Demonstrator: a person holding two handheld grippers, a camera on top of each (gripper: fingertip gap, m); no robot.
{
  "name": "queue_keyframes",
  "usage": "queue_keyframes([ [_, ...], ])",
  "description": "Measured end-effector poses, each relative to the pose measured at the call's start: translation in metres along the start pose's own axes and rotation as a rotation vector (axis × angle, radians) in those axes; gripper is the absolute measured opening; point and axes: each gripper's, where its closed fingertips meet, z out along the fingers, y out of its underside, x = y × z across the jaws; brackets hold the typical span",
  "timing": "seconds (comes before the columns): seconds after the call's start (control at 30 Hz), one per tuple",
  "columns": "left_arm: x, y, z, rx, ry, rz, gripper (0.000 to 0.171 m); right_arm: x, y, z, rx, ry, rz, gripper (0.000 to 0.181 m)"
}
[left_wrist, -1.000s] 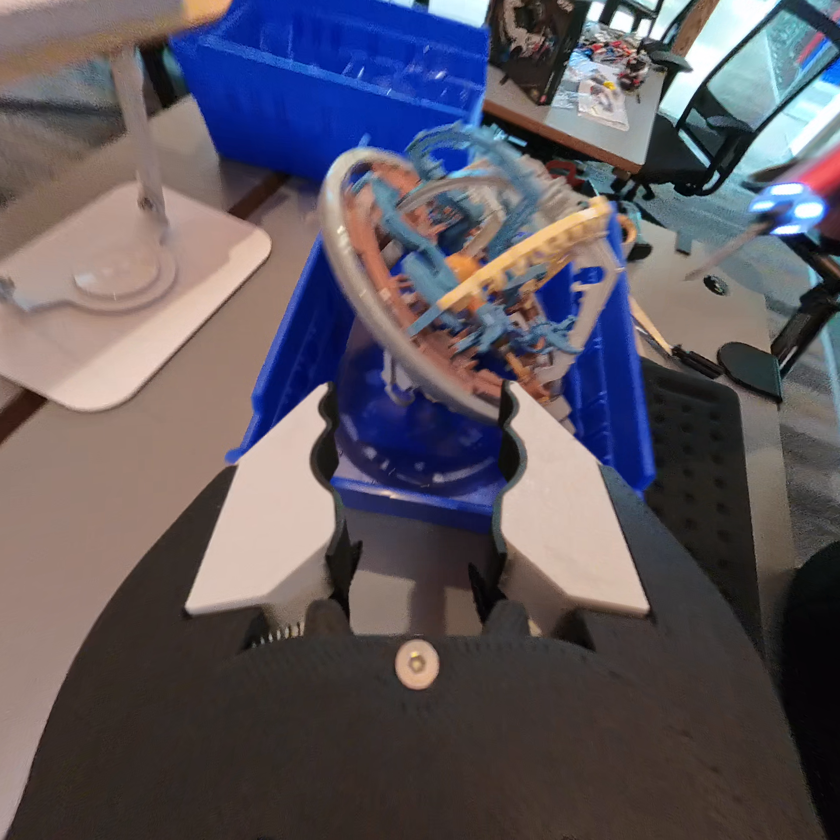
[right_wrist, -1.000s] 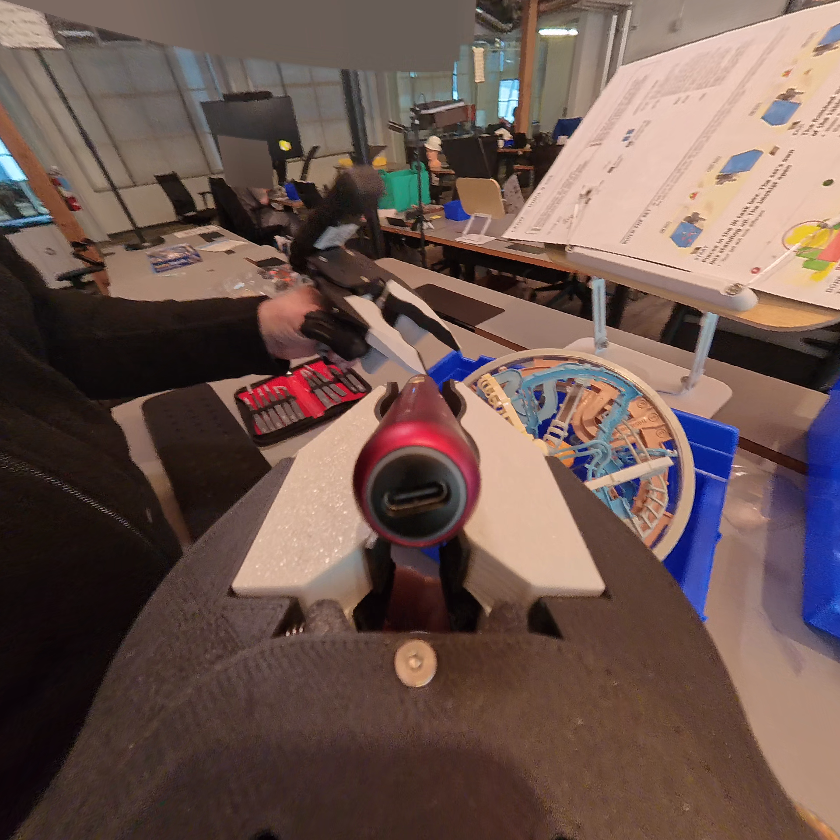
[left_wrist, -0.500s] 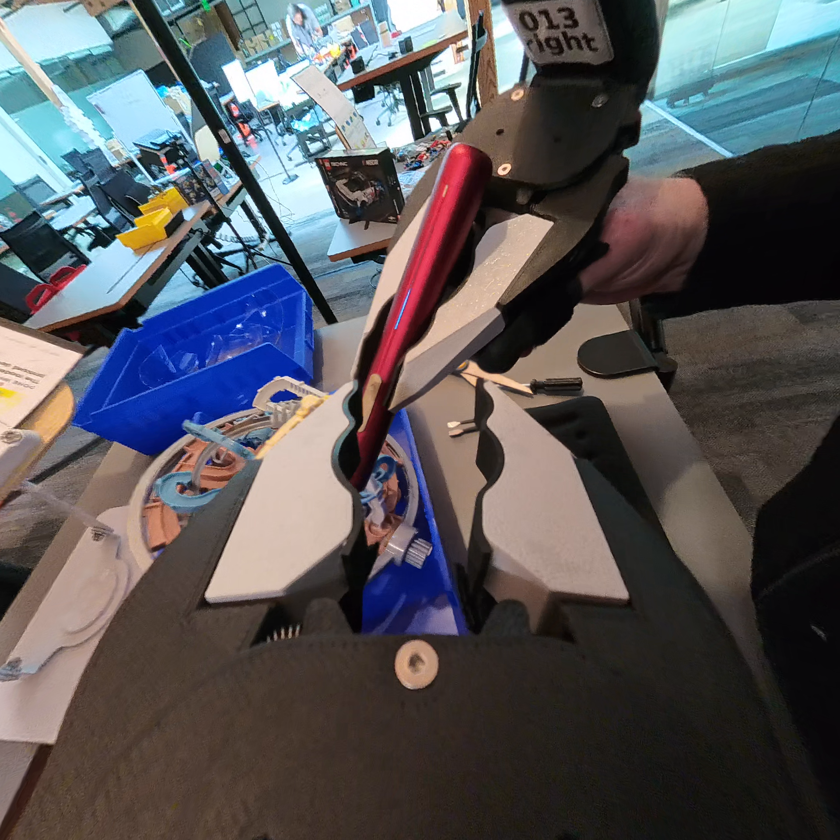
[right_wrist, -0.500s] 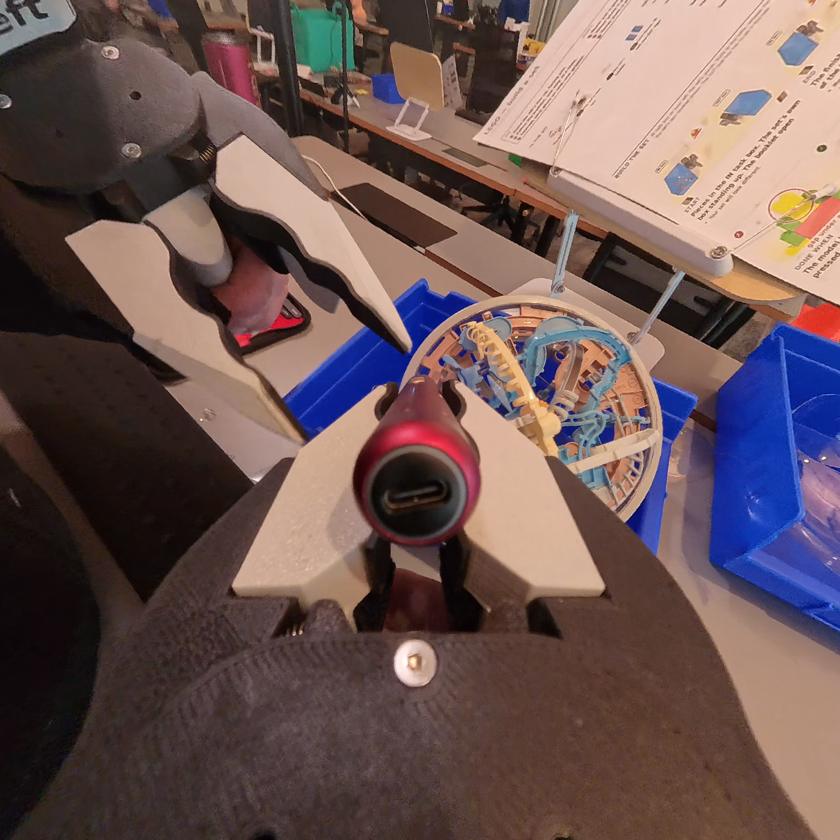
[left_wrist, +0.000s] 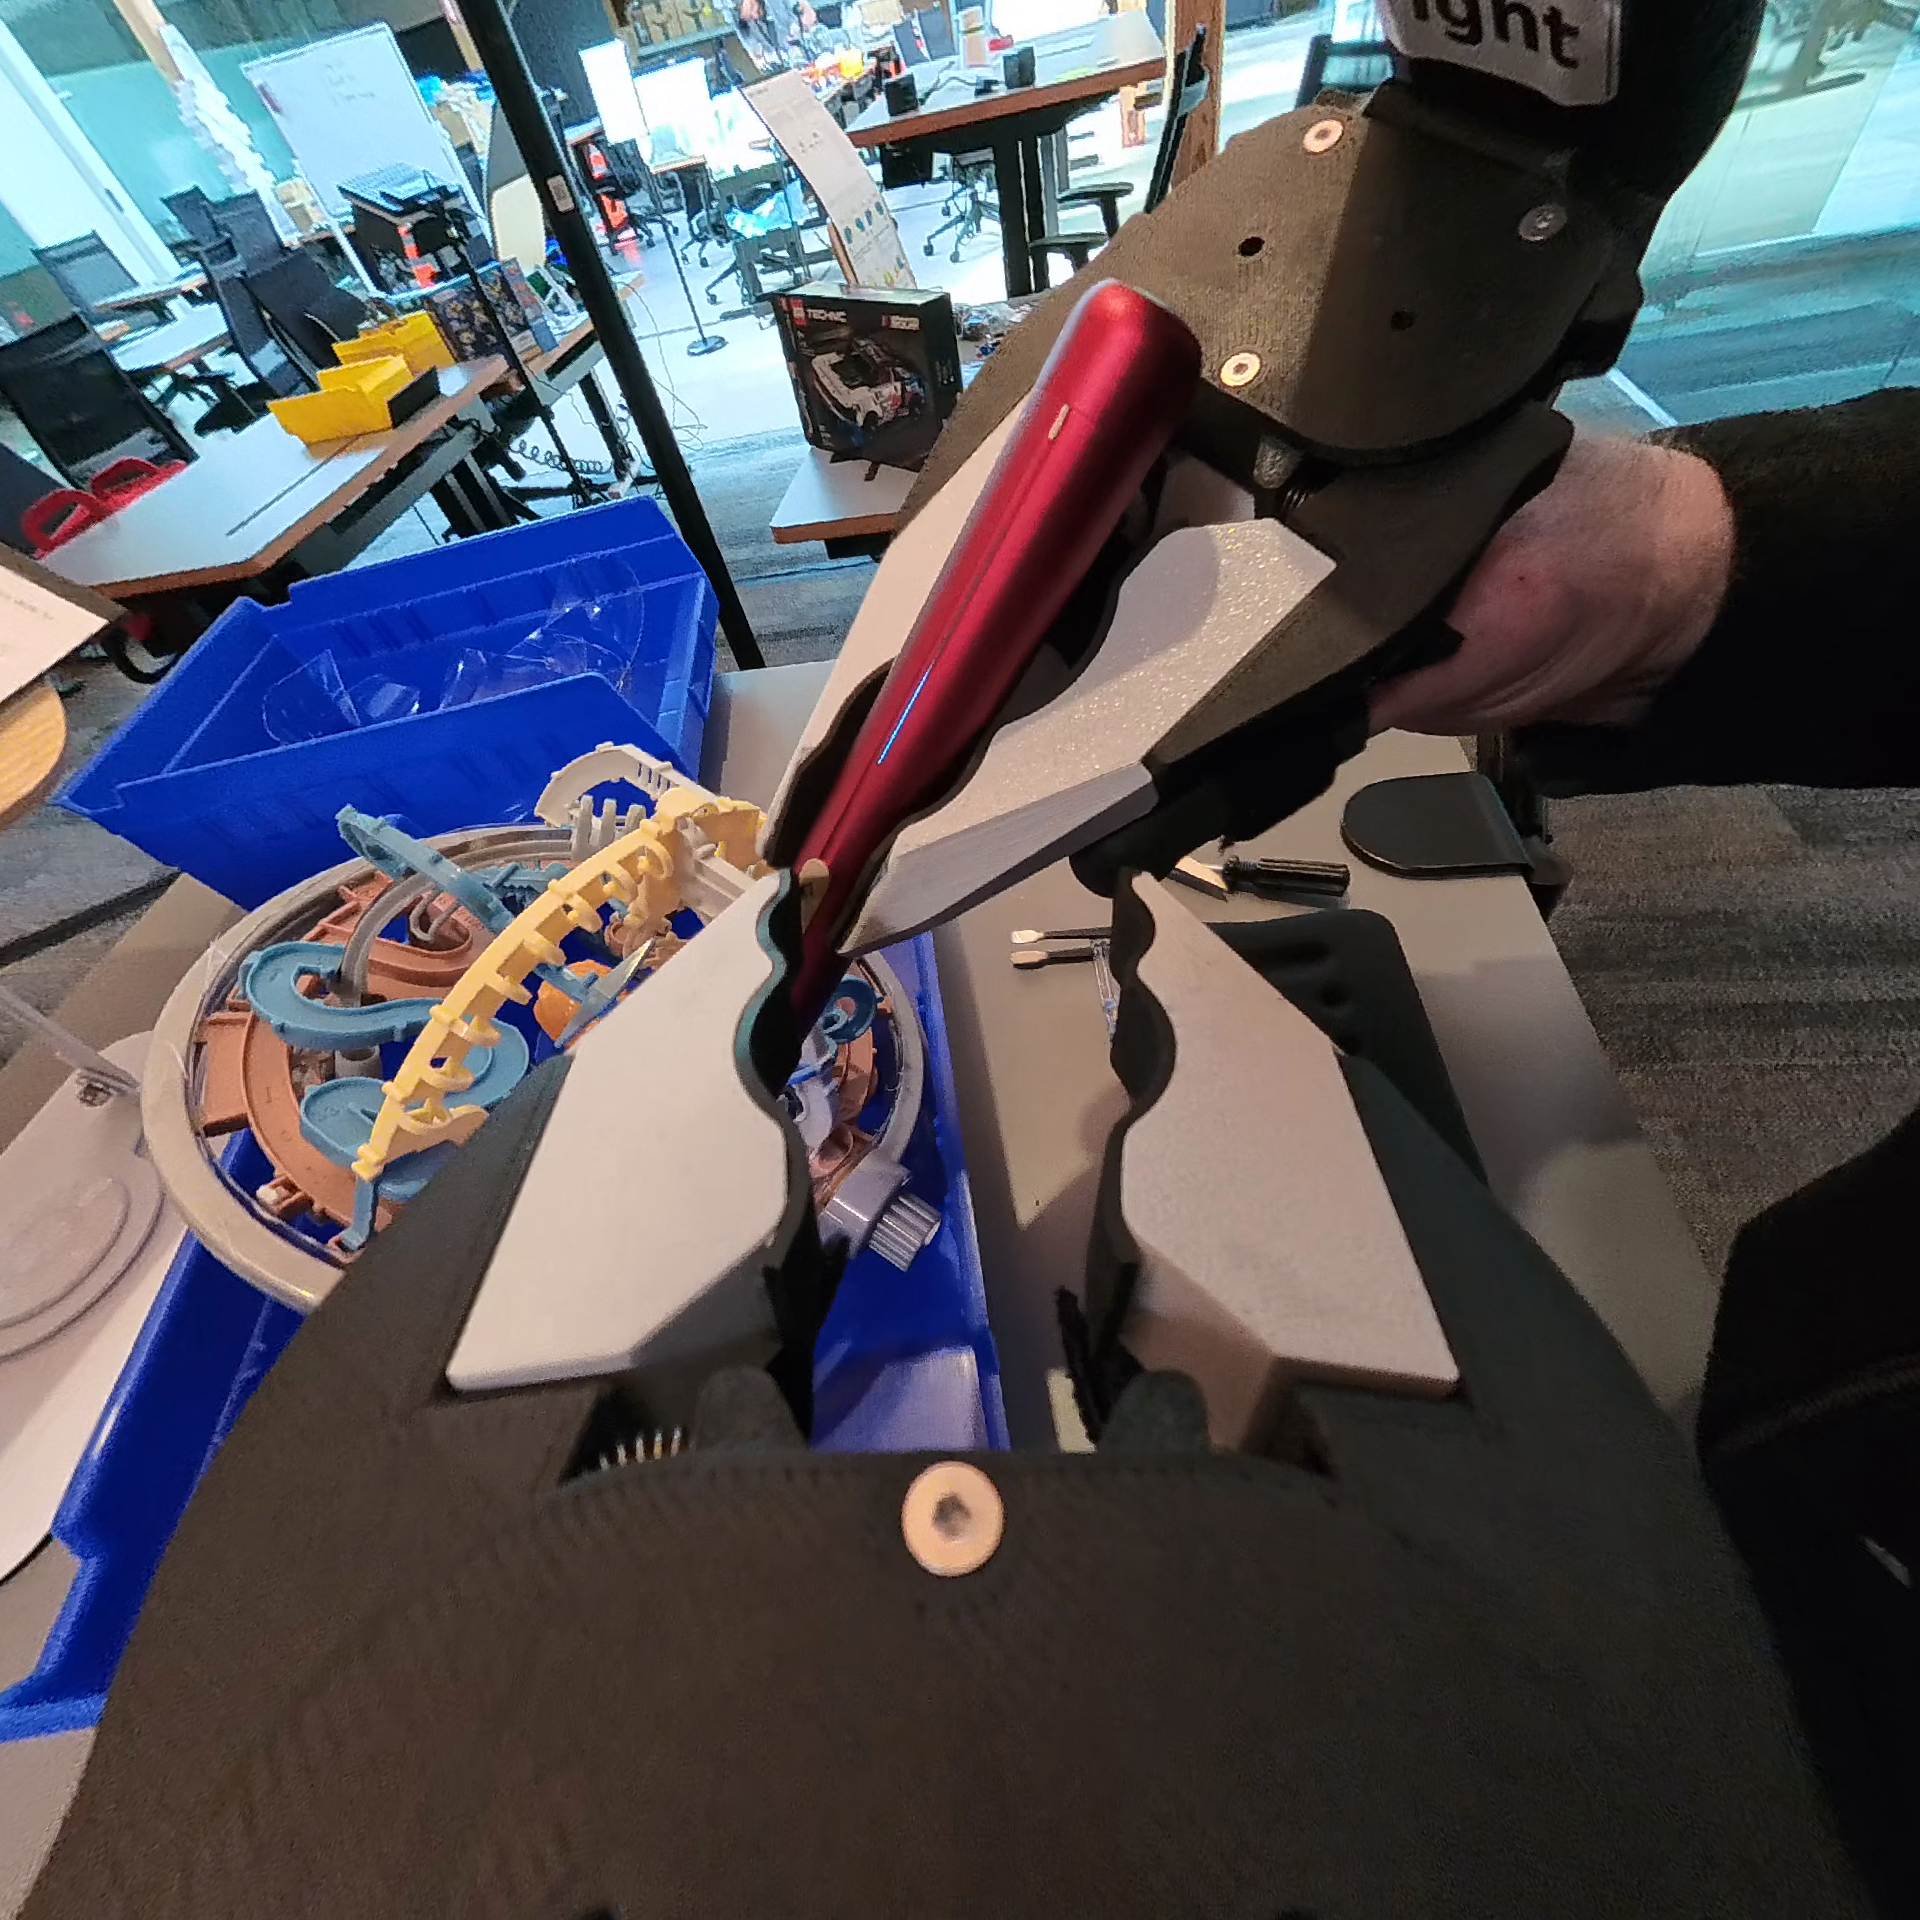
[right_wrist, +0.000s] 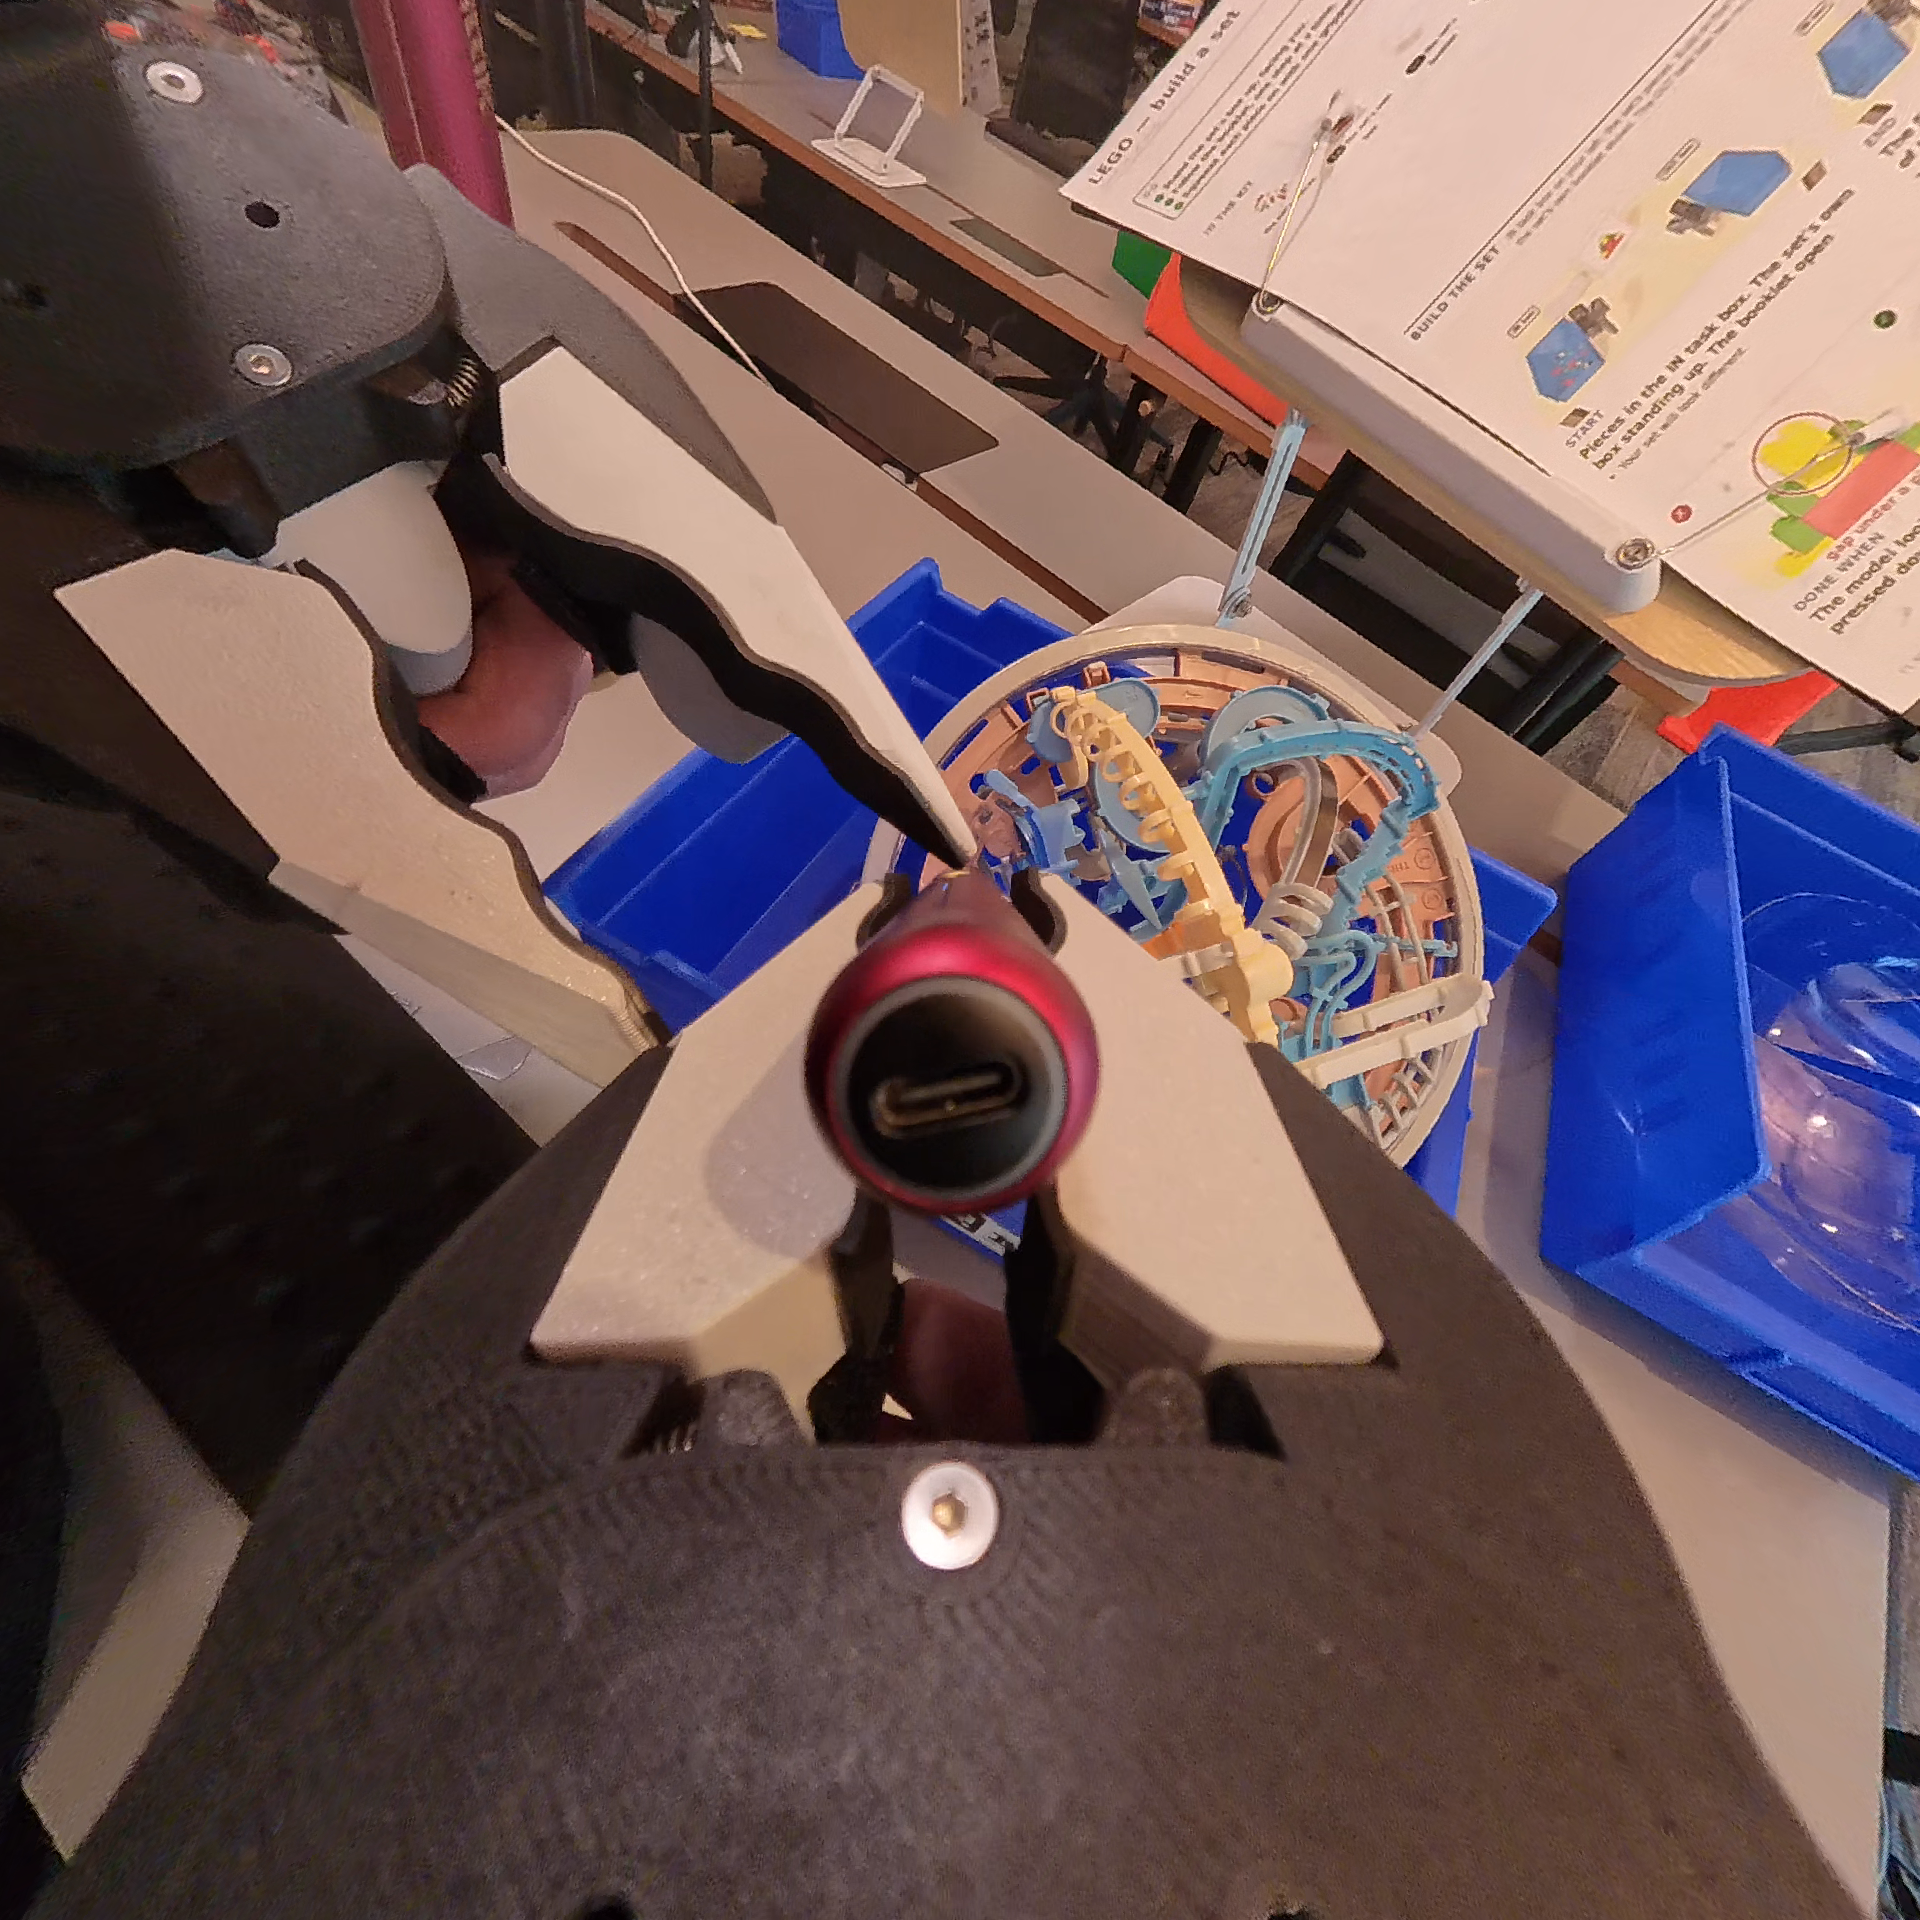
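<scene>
A round marble-maze model of blue, tan and yellow tracks in a grey ring leans in a blue bin. My right gripper is shut on a red pen-shaped power screwdriver, which points down at the maze's right edge. Its tip is hidden behind my left gripper's left finger. My left gripper is open and empty, with its jaws on either side of the tool tip. In the right wrist view, the tool's butt end sits between my right gripper's fingers, over the maze. The left gripper comes in from the left.
A second blue bin with clear half-shells stands beside the first bin. A sheet on a white stand hangs over the maze. A black mat, small picks and a screwdriver lie to the right.
One second ago my left gripper faced the maze from low and close. It has risen and turned, and my right gripper has brought the red tool down to the maze between the left fingers.
</scene>
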Motion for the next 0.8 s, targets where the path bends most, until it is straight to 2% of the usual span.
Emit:
queue_keyframes([
  [0.8,-0.013,0.015,0.006,0.004,-0.017,-0.089,0.057,0.006,0.009,0.018,-0.001,-0.063,0.056,0.019],
])
